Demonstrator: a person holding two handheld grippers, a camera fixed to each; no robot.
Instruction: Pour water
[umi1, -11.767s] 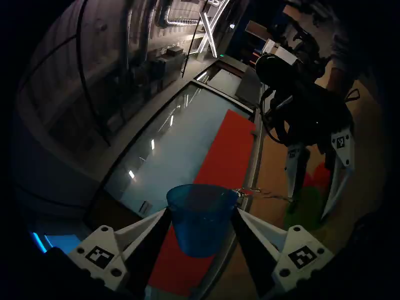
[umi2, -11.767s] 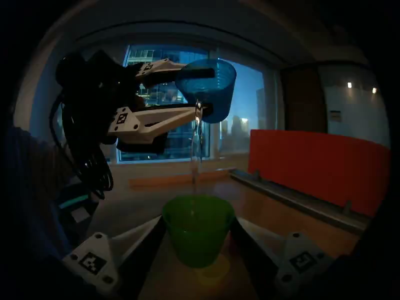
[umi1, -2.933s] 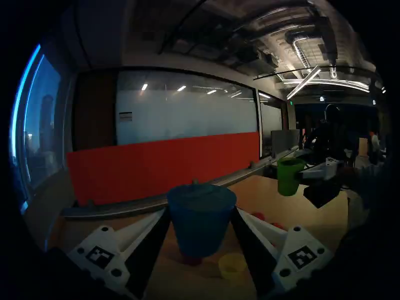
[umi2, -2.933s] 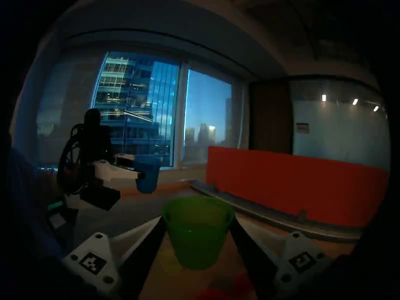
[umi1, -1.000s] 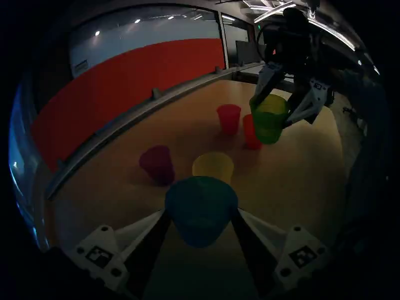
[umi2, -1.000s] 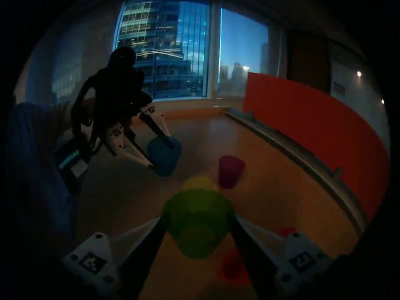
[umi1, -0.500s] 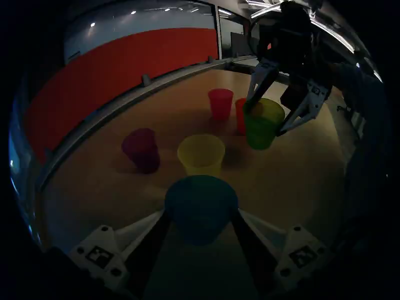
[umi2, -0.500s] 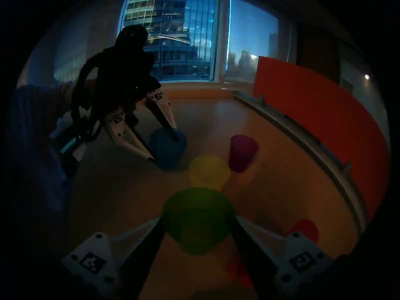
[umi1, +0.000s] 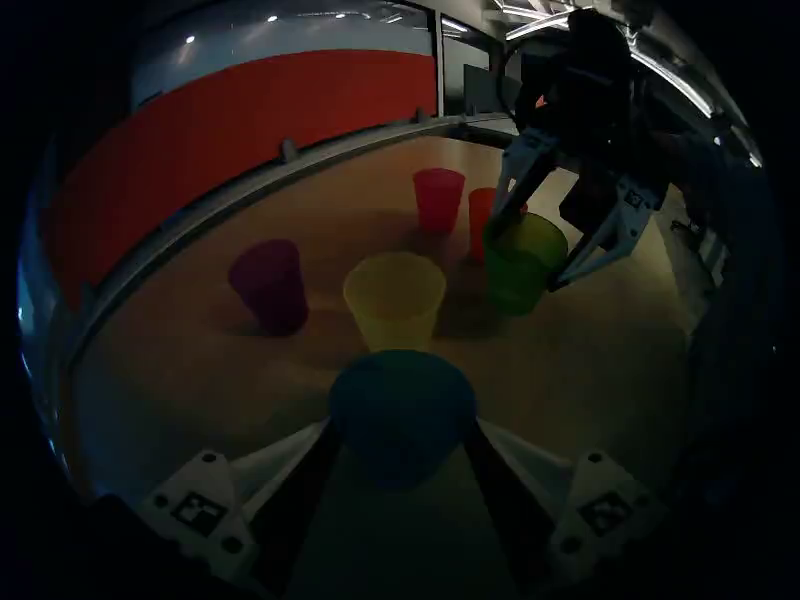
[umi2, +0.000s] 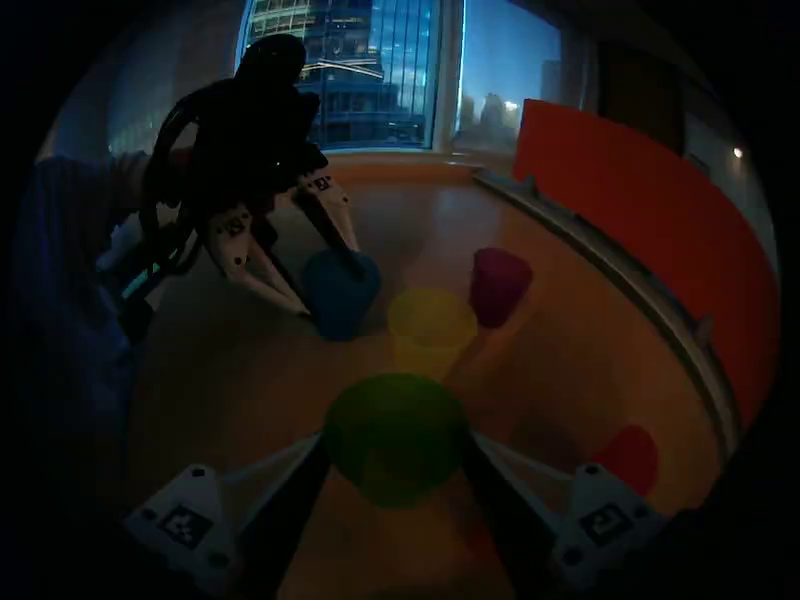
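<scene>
Upright plastic cups cluster on a dimly lit, light-brown wooden surface (umi1: 600, 370). A translucent yellow cup (umi1: 395, 300) stands at the centre. A purple cup (umi1: 268, 285) stands near it, towards the grey rail (umi1: 250, 185) along the surface's edge. A pinkish-red cup (umi1: 439, 198) and an orange-red cup (umi1: 480, 212) stand just beside each other farther back. A green plastic cup (umi1: 520, 265), clasped by the right tool (umi2: 395, 440), and a blue plastic cup (umi2: 340, 290), clasped by the left tool (umi1: 400, 430), sit low at the surface. Whether either touches it cannot be told.
</scene>
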